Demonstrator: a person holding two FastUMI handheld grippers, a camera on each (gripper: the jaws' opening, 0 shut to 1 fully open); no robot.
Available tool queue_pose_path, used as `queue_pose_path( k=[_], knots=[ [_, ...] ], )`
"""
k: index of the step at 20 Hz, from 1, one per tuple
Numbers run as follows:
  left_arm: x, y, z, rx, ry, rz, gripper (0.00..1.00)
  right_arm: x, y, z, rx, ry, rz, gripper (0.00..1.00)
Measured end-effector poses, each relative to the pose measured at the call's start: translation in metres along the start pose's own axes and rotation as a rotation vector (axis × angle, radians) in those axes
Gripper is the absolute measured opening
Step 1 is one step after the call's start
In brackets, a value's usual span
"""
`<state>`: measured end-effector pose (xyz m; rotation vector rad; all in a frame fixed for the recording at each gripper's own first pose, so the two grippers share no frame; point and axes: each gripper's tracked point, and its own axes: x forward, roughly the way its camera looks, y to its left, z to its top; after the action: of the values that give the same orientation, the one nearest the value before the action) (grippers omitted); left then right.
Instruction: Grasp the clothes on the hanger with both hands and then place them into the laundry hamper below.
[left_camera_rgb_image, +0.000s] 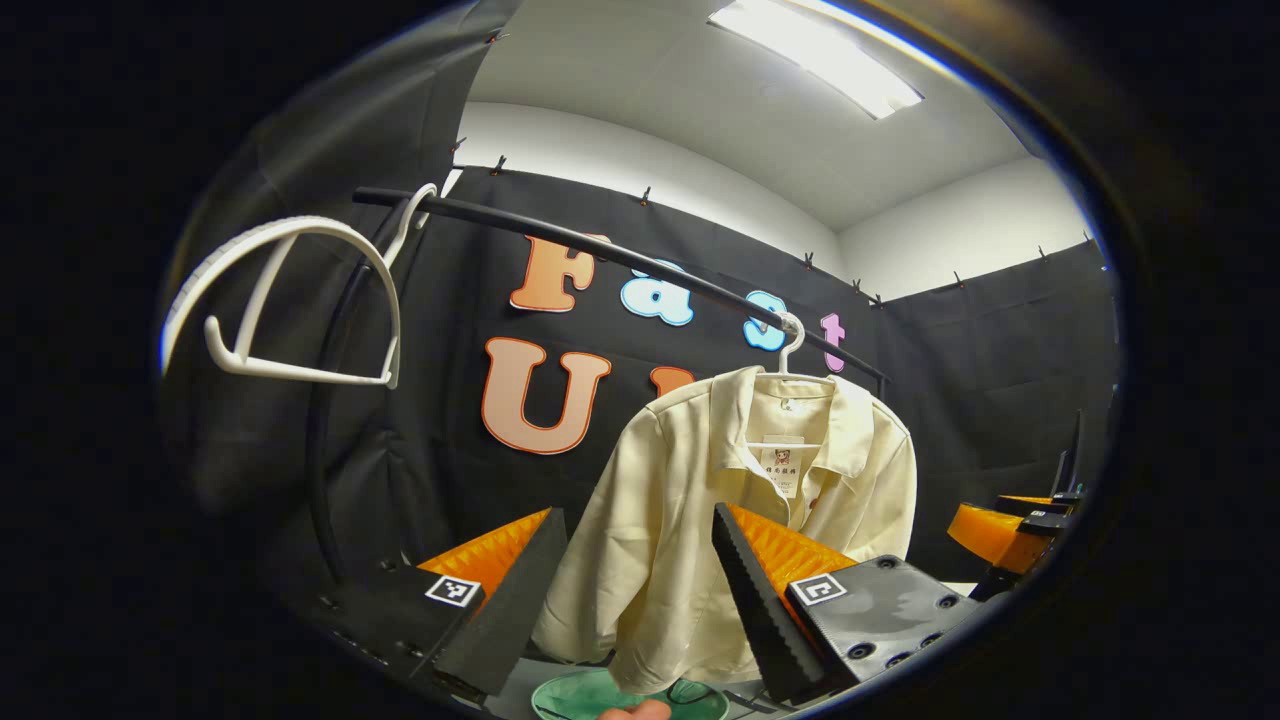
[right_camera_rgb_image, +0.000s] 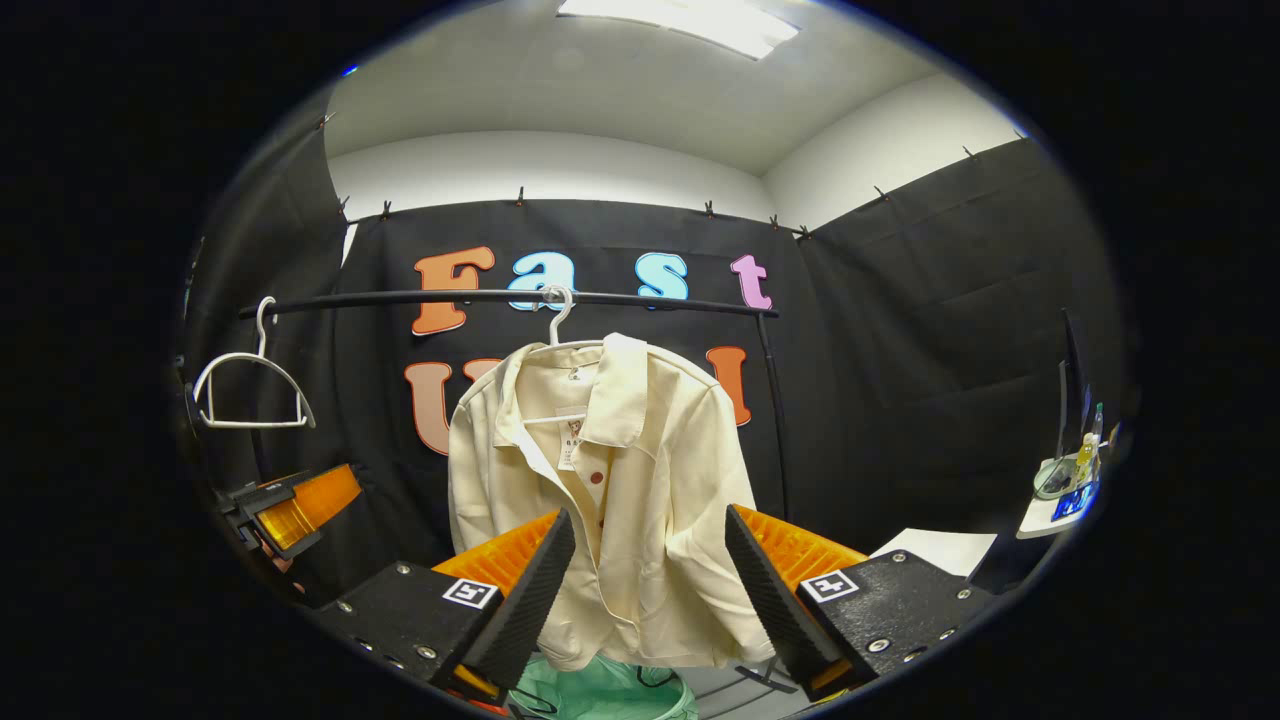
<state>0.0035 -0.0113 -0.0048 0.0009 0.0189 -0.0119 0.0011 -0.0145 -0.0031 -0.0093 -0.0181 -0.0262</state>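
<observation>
A cream shirt (right_camera_rgb_image: 610, 490) hangs from the rail (right_camera_rgb_image: 500, 296), above the hamper (right_camera_rgb_image: 600, 690). Both the left gripper (left_camera_rgb_image: 625, 590) and right gripper (right_camera_rgb_image: 645, 580) are spread, short of the shirt.

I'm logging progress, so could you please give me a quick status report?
Left tongs and right tongs open, short of the cream shirt. Shirt on its hanger, hamper below. Nothing in the way.

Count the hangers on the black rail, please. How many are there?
2. One empty white hanger hangs near the rail's left end in the right gripper view. The other hanger hangs nearer the middle and carries the cream shirt. No others are visible.
</observation>
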Motion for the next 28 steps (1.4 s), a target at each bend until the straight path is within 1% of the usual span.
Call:
queue_pose_path(
  k=[5, 13, 20, 21, 22, 25, 28],
  knots=[
    [-0.006, 0.003, 0.000, 0.003, 0.007, 0.004, 0.96, -0.007, 0.004, 0.000, -0.005, -0.002, 0.004, 0.94],
    [-0.008, 0.010, -0.001, 0.000, 0.016, 0.018, 0.96, -0.001, 0.010, -0.005, -0.005, 0.018, 0.011, 0.94],
    [-0.006, 0.009, -0.007, -0.007, 0.038, 0.011, 0.96, -0.004, 0.011, -0.005, -0.008, 0.017, 0.011, 0.94],
    [-0.005, 0.010, -0.006, -0.007, 0.038, 0.011, 0.93, -0.003, 0.011, -0.005, -0.006, 0.014, 0.012, 0.94],
    [-0.005, 0.010, -0.005, -0.007, 0.037, 0.011, 0.96, 0.001, 0.012, -0.003, -0.008, 0.010, 0.016, 0.94],
    [-0.004, 0.011, -0.004, -0.007, 0.035, 0.012, 0.96, 0.017, 0.018, -0.005, -0.020, 0.006, 0.036, 0.94],
    [-0.005, 0.012, -0.006, -0.010, 0.039, 0.015, 0.96, 0.046, 0.024, -0.012, -0.043, 0.024, 0.052, 0.94]
  ],
)
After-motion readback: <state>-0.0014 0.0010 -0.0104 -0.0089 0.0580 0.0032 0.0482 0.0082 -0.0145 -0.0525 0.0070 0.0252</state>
